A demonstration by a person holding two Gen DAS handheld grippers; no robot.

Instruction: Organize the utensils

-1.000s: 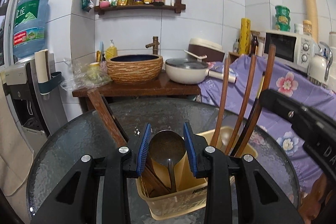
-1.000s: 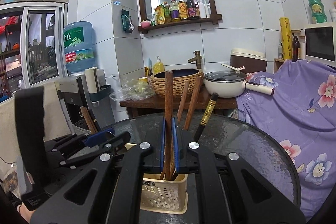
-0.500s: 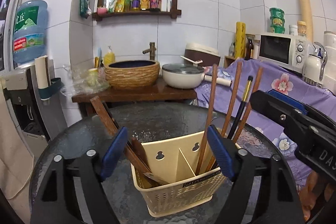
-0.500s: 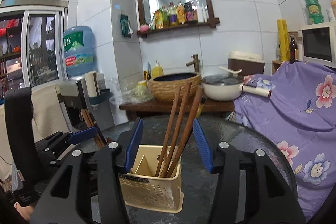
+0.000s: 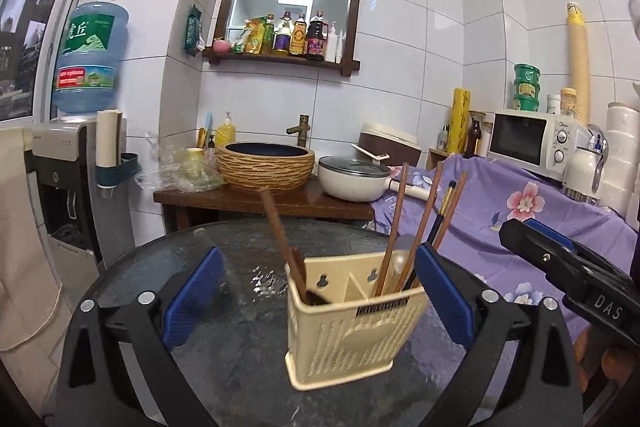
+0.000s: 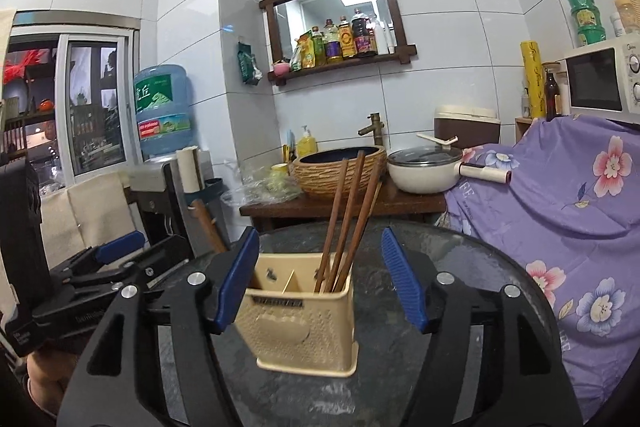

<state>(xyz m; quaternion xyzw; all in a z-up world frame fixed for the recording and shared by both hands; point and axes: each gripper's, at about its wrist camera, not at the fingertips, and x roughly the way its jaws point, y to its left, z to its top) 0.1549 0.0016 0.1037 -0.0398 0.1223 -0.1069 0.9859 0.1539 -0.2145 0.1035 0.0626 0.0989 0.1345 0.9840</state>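
Both grippers (image 5: 316, 297) (image 6: 320, 277) — seemingly withdrawn, opening

- My left gripper (image 5: 316, 291) has blue ribbed pads on black arms; my right gripper (image 6: 320, 279) has the same.
- The utensil holder (image 5: 352, 335) is cream plastic with a fine perforated grid.
- The chopsticks (image 6: 344, 223) in it are reddish brown wood.
- The table (image 5: 240, 255) top is dark mottled glass.
- The cloth (image 6: 568, 195) is purple with pink and white flowers.
- The basin (image 5: 266, 167) is tan, woven-ribbed, dark blue inside.
- The wall tiles (image 6: 440, 39) are white.
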